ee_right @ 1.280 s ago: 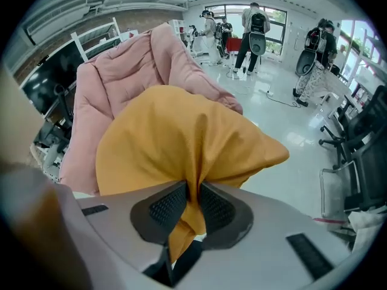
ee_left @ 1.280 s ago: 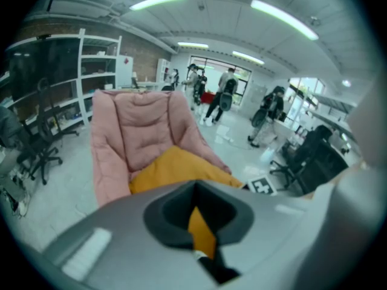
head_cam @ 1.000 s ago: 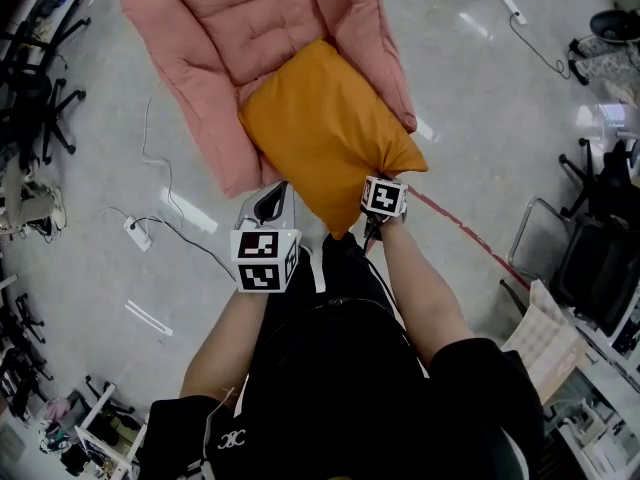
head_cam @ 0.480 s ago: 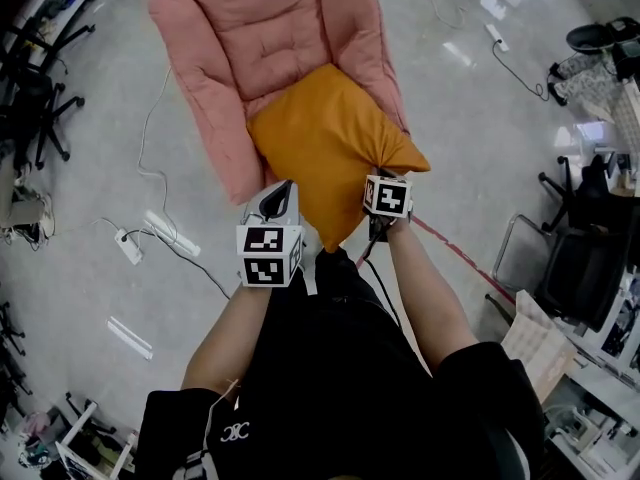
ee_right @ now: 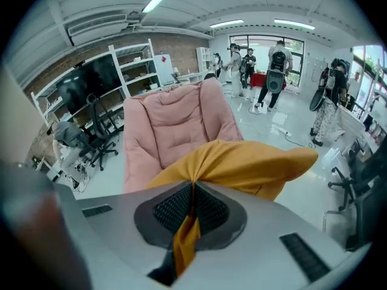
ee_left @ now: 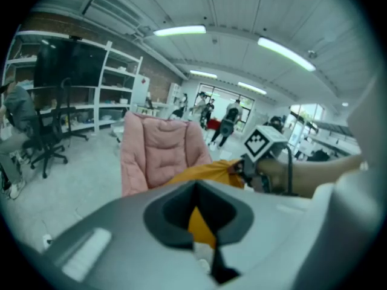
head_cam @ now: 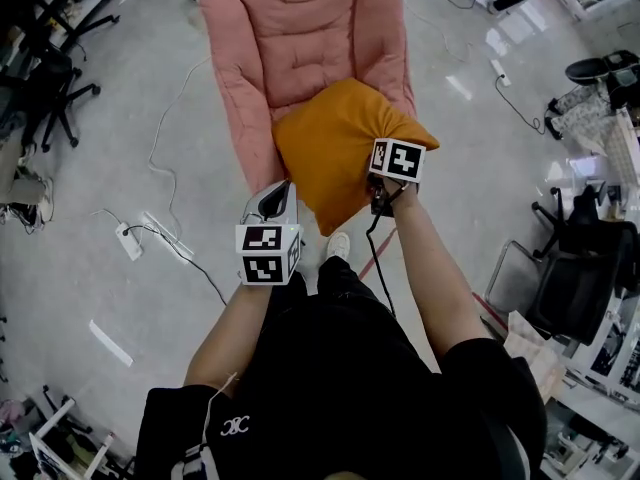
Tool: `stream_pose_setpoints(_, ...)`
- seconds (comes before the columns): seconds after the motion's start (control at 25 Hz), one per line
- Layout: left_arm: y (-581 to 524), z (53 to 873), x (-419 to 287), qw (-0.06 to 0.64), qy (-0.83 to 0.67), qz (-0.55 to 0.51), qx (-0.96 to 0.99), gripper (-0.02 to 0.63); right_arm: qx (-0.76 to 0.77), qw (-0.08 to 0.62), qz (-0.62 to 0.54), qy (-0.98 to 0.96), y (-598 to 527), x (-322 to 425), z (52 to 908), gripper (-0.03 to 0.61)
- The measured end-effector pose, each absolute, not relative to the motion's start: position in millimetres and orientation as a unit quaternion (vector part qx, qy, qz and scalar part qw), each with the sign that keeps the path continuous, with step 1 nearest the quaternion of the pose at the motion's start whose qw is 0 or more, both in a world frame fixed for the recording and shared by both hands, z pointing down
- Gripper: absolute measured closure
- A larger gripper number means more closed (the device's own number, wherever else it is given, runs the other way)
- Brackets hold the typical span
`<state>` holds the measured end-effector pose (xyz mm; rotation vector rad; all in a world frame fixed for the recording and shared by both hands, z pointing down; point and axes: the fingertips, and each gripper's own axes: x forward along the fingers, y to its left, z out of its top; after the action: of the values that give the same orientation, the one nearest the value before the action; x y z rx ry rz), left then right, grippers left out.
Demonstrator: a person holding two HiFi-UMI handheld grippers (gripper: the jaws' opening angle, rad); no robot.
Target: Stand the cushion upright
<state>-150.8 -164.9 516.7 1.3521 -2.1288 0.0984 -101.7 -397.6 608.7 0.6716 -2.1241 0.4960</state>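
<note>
An orange cushion (head_cam: 340,148) leans tilted against the seat of a pink padded floor chair (head_cam: 300,38). My right gripper (head_cam: 388,176) is shut on the cushion's right corner. In the right gripper view the fabric bunches between the jaws (ee_right: 193,189), and a tail of it hangs through the slit. My left gripper (head_cam: 284,190) hovers just off the cushion's lower left edge, jaws together and holding nothing. In the left gripper view a sliver of the cushion (ee_left: 202,173) shows beyond its jaws (ee_left: 196,204), with the right gripper's marker cube (ee_left: 266,142) further off.
Office chairs (head_cam: 50,78) stand at the left and a dark chair (head_cam: 575,278) at the right. A power strip (head_cam: 128,240) and cables (head_cam: 165,168) lie on the grey floor, with a red line (head_cam: 372,260) by my feet. People (ee_right: 277,59) stand far behind the pink chair.
My right gripper has risen with the cushion's corner in it, pulling the cushion steeper against the pink chair. The left gripper has lifted slightly beside the cushion's edge.
</note>
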Motion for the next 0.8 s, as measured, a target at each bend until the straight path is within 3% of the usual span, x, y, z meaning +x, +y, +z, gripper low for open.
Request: stream_pose_setpoints(0.8, -117.4, 495.5, -217.7, 0.290, -0.825, 0.008, 0.485, 0.614, 0.247, 0.430, 0.198, -0.846, -425.7, -272.5, 543.4, 0.569)
